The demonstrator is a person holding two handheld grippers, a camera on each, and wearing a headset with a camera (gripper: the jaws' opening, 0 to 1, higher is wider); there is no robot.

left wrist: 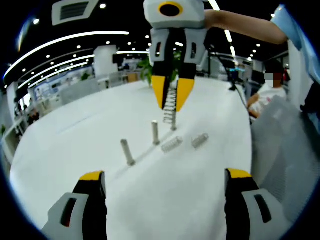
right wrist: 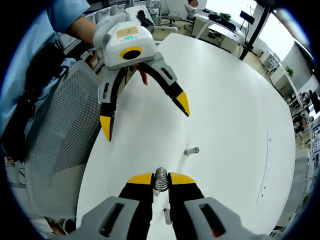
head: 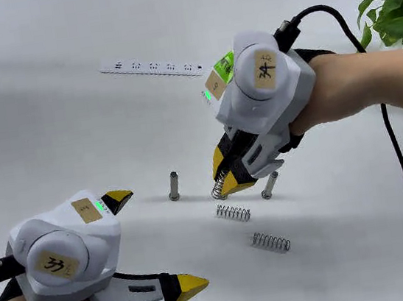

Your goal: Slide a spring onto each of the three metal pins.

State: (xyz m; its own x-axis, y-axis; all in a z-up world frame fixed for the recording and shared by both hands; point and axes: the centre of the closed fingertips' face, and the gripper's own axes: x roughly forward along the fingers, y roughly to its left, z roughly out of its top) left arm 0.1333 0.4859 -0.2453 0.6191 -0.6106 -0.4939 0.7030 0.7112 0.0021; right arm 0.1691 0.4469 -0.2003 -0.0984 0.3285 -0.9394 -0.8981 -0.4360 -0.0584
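silvery coiled wire marks the progress: one small steel spring [head: 218, 189] is pinched upright between the yellow tips of the right gripper [head: 221, 183], its lower end down where the middle pin should be, though that pin is hidden. at its 9 o'clock a short grey metal pin [head: 173, 185] stands bare, and so does the second smooth pin [head: 269, 184] at 3 o'clock. a loose ridged spring [head: 233, 212] and a farther loose spring [head: 271, 241] lie flat on the matte white table [head: 47, 104] towards 5 o'clock. by my reading, no spring is seated yet. the left gripper [head: 168, 238] gapes wide and empty.
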